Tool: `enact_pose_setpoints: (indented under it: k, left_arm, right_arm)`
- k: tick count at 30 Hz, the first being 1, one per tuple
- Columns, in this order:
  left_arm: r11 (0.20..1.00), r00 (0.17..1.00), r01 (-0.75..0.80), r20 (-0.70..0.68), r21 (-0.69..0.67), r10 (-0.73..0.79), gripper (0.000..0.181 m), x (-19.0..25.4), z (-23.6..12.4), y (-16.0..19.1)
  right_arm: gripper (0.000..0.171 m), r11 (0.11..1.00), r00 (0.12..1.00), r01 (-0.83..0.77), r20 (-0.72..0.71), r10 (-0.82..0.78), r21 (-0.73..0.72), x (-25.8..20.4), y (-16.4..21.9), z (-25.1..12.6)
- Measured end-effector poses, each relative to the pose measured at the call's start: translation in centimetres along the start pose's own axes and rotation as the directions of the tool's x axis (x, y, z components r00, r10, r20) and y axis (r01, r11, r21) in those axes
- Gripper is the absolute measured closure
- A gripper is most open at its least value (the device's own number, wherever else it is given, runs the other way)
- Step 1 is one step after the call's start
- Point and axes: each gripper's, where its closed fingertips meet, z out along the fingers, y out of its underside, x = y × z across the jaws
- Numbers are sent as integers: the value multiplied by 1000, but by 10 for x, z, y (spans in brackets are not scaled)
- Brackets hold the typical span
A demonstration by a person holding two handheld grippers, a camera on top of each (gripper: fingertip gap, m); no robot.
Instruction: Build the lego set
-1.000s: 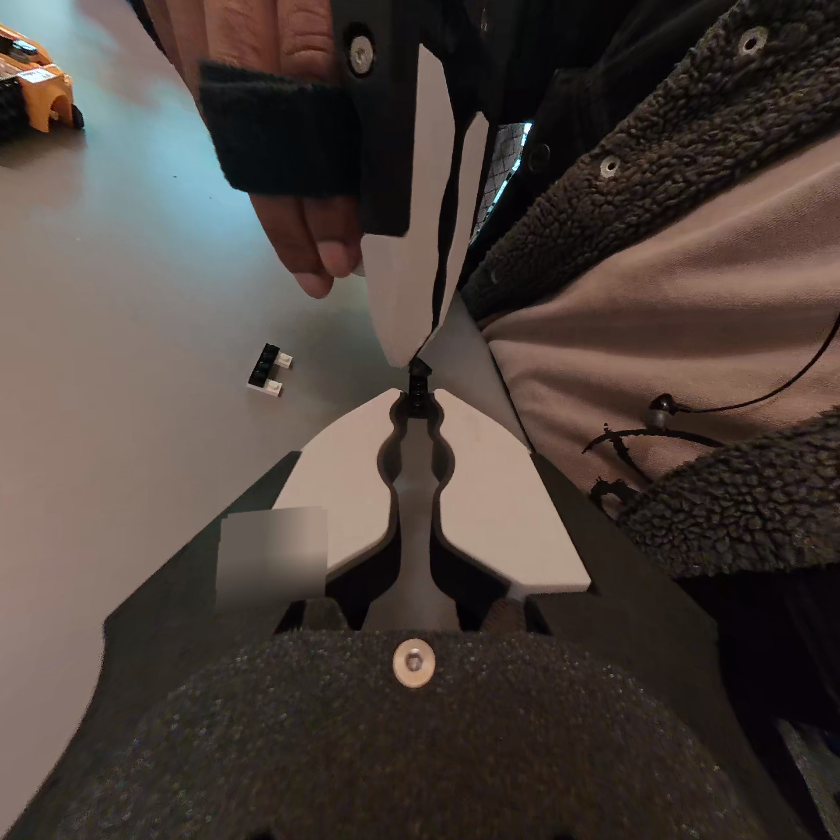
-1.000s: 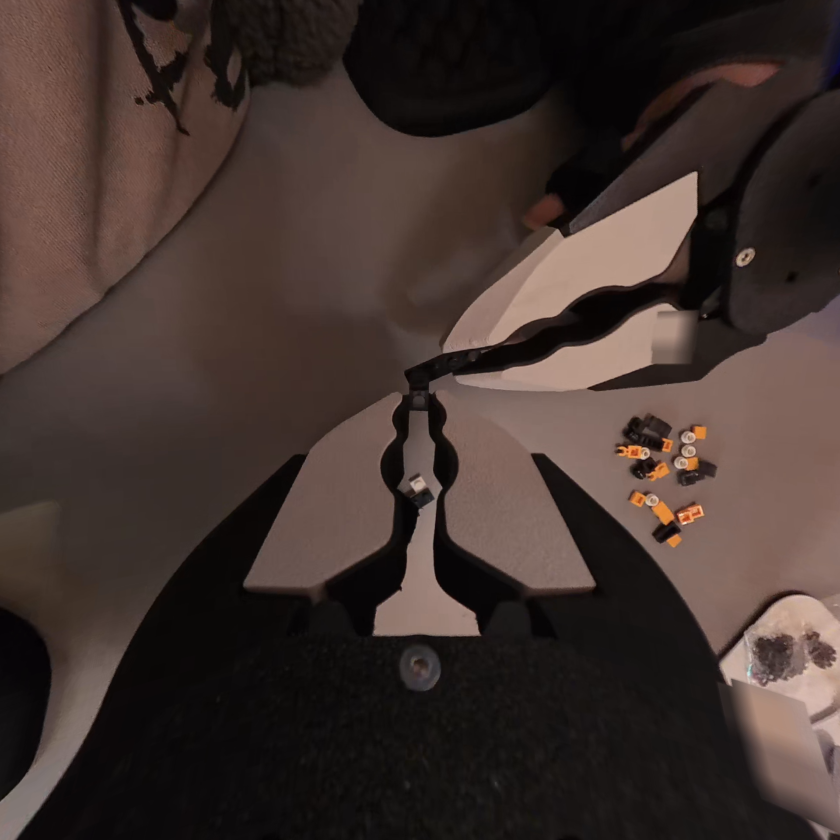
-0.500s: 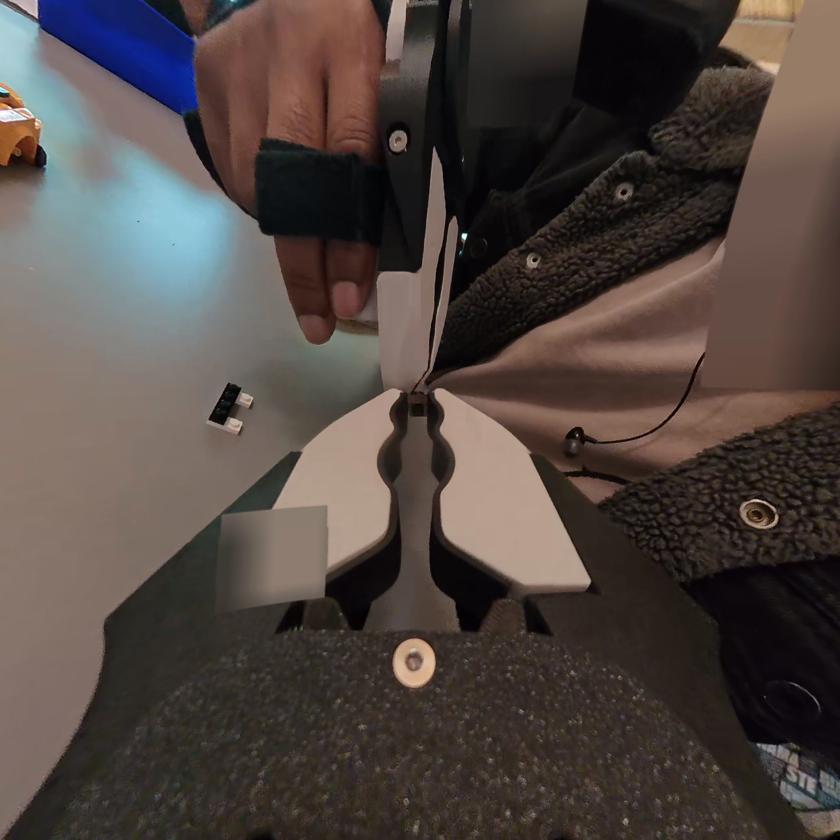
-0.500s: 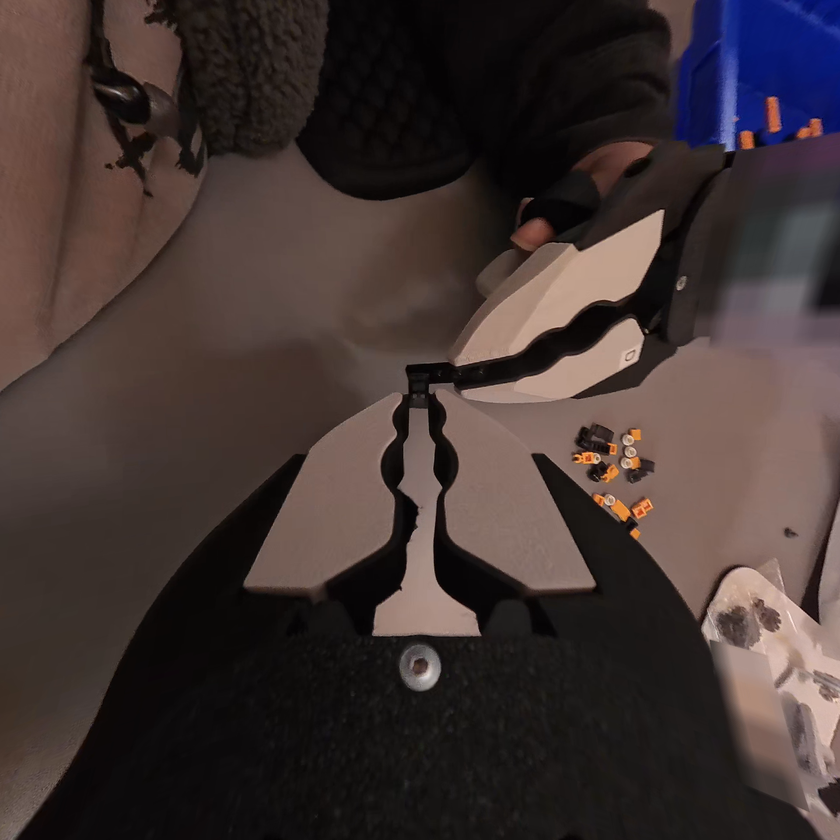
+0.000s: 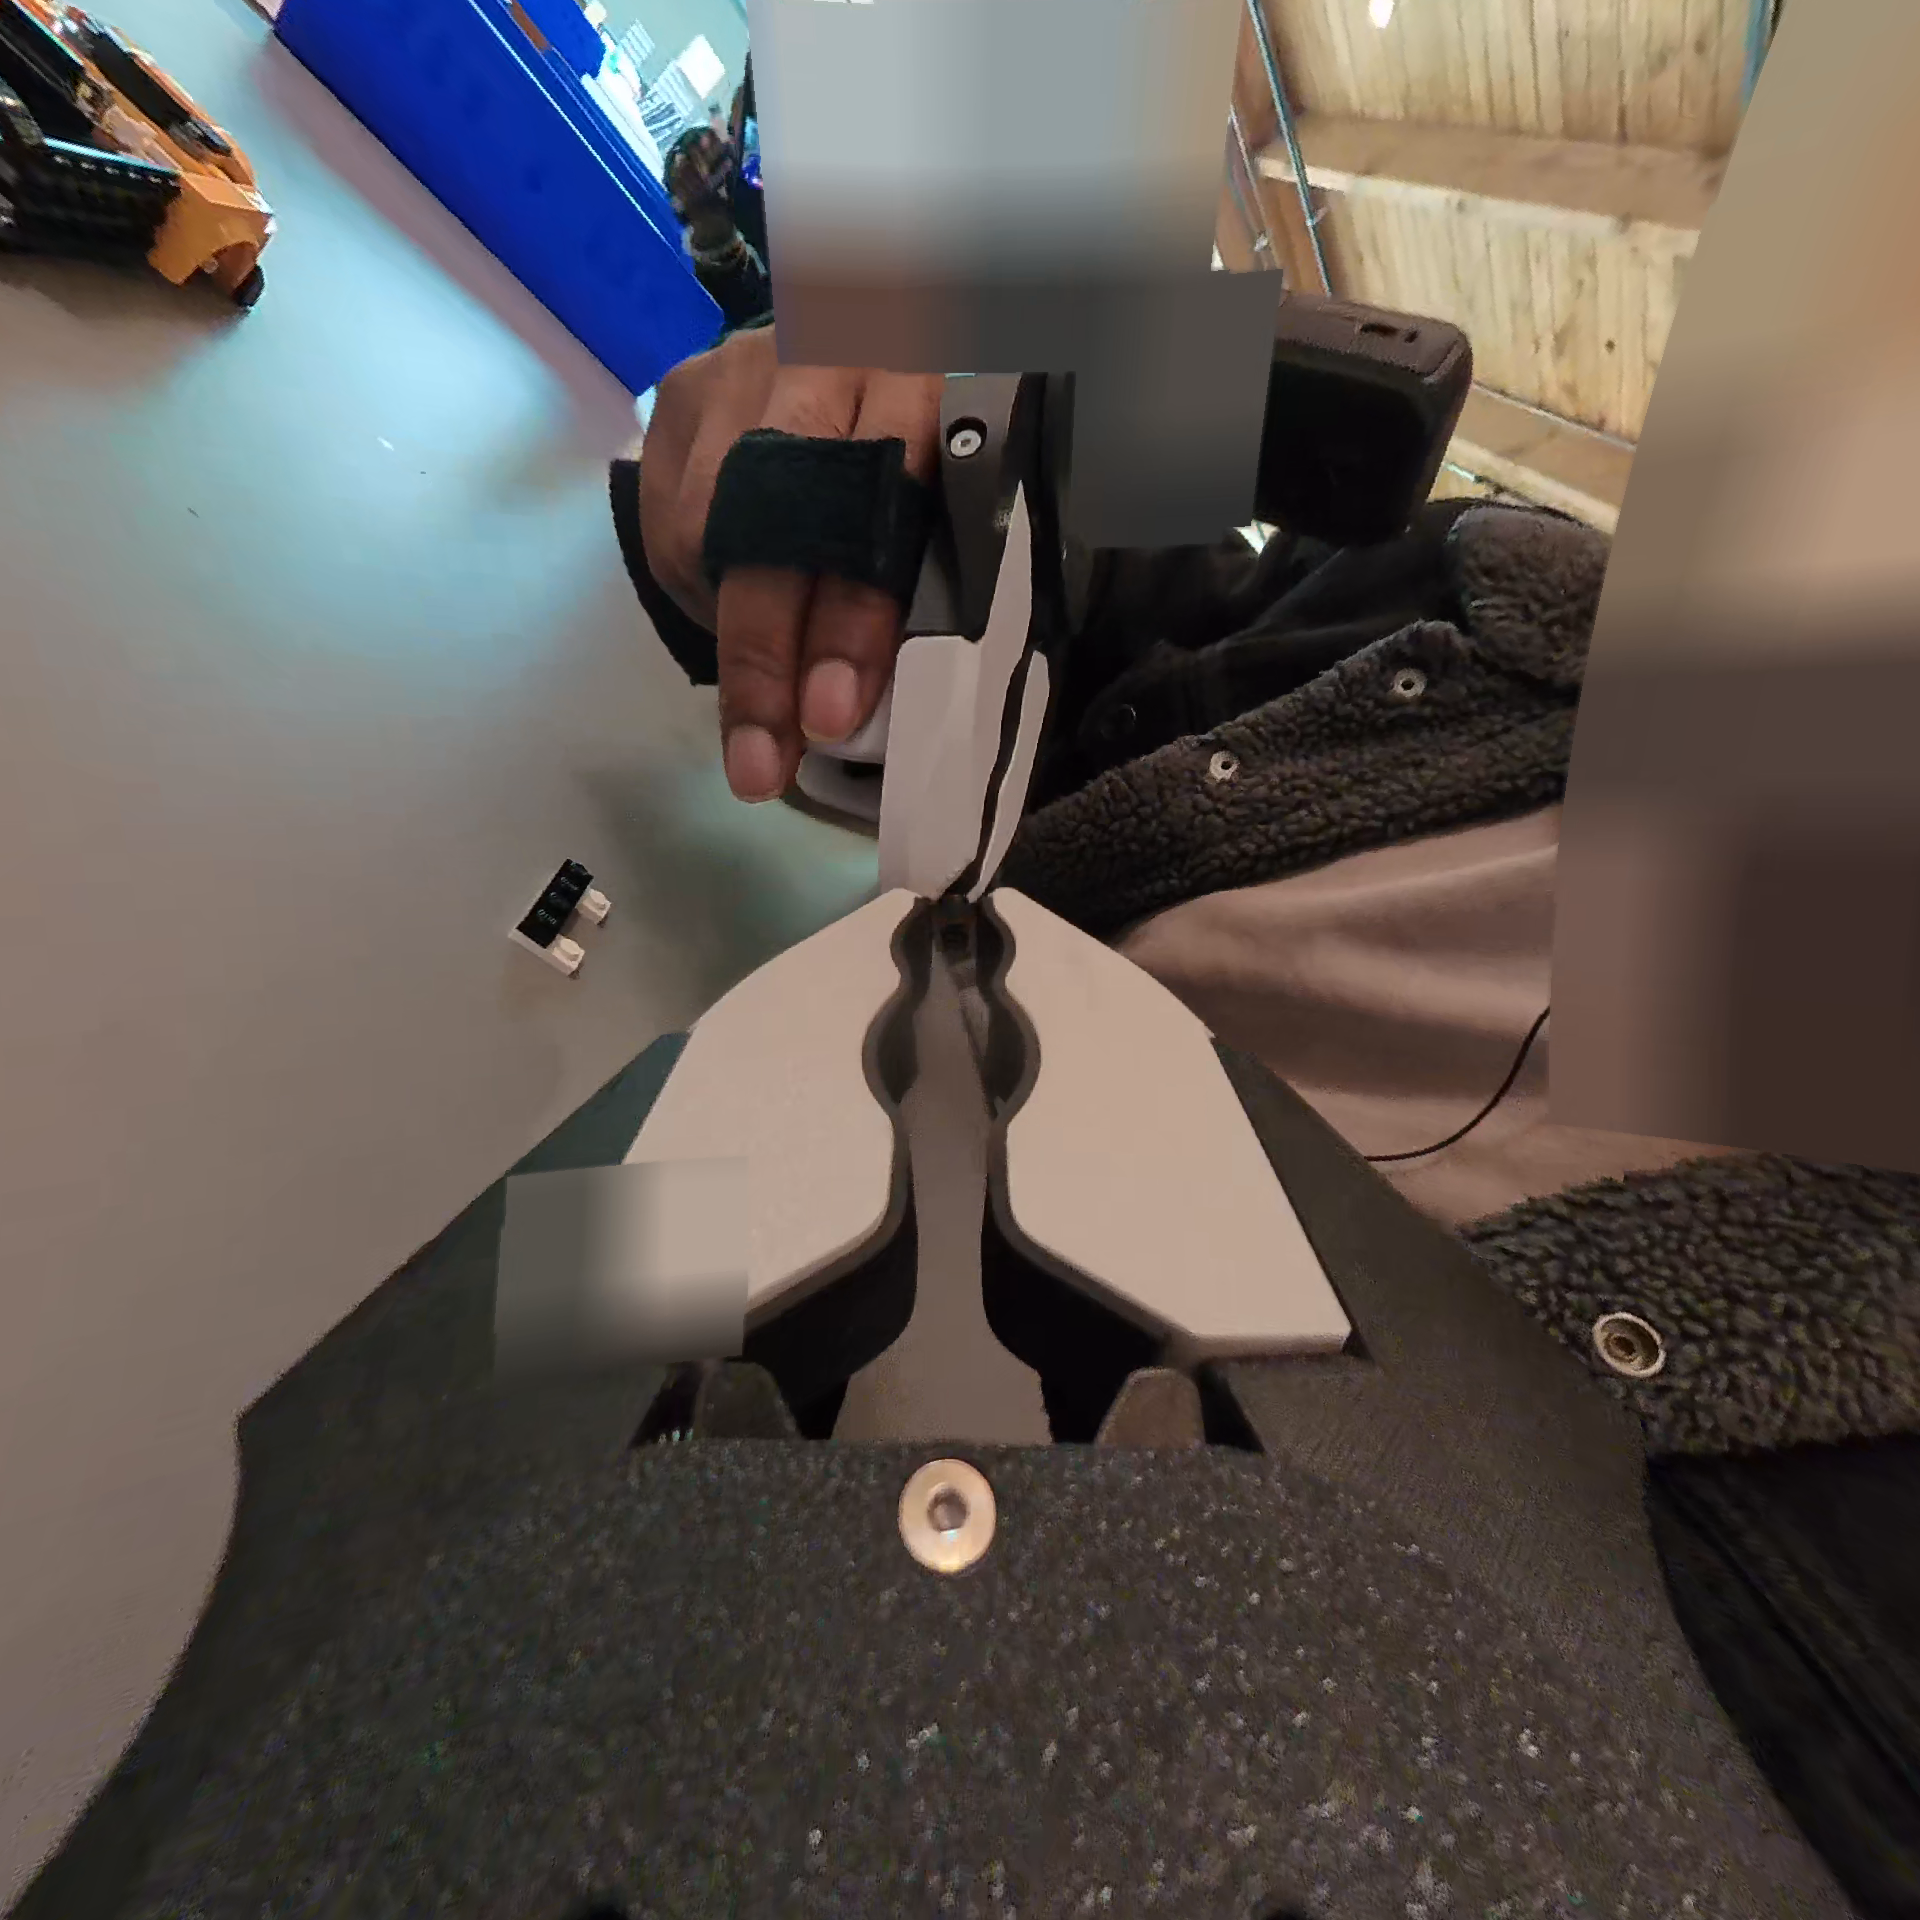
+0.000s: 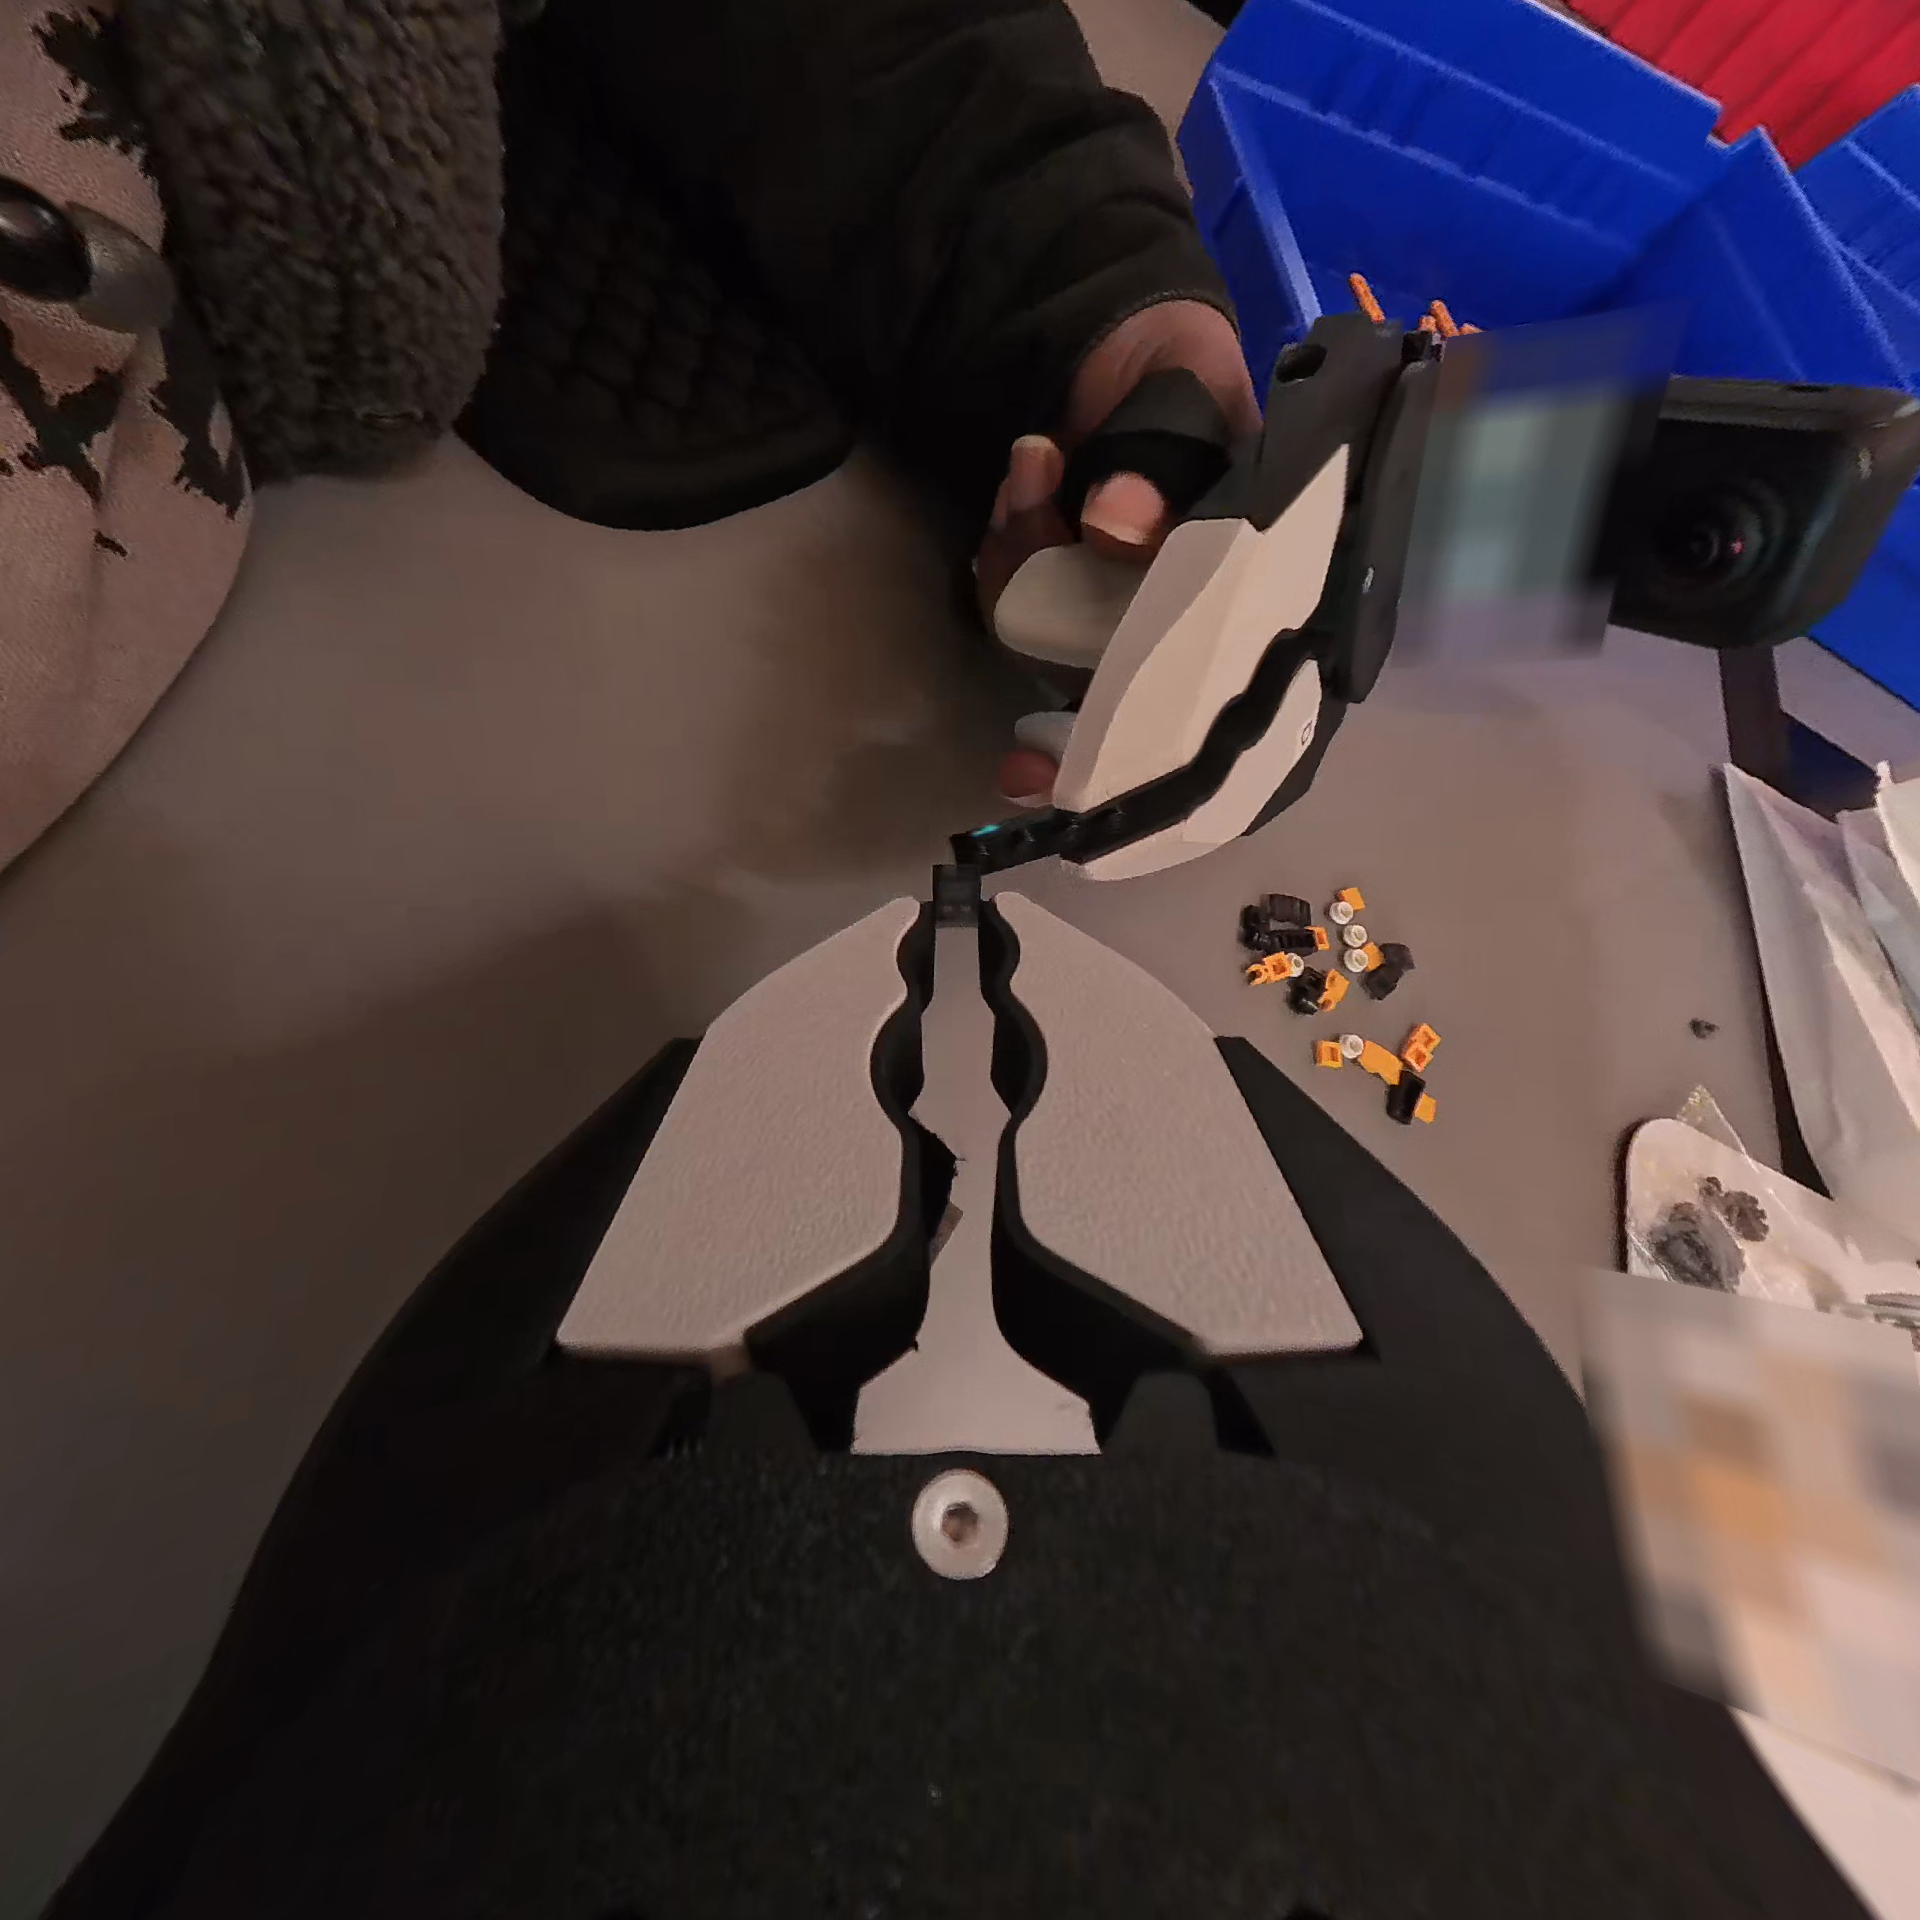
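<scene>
White-fingered black tool (image 5: pixel 951 914); dark fleece jacket (image 5: pixel 1351 748), seemingly snap-buttoned.

My white fingers (image 6: pixel 810 1122) are pinching a small black piece (image 6: pixel 956 891). Right of my tips, orange, black and white loose bricks (image 6: pixel 1340 987) are lying on grey table (image 6: pixel 520 831); blue bins (image 6: pixel 1507 177) are showing beyond.

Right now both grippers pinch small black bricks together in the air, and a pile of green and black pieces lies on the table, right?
Not green: the right wrist view shows the pile is orange, black and white. The rest holds: both grippers, left and right, pinch black bricks.
</scene>
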Motion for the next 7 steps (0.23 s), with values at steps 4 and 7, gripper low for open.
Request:
enact_pose_setpoints:
  k: [4, 7]
  left_arm:
    - [999, 999, 41, 1, -5, -41, 174, -2, 1, 2]
    - [998, 998, 66, 1, -20, -66, 174, -5, 3, 5]
  right_arm:
    - [163, 1000, 1000, -11, -8, 11, 9, -1, 2, 2]
    - [163, 1000, 1000, -21, -9, 21, 18, -3, 4, 3]
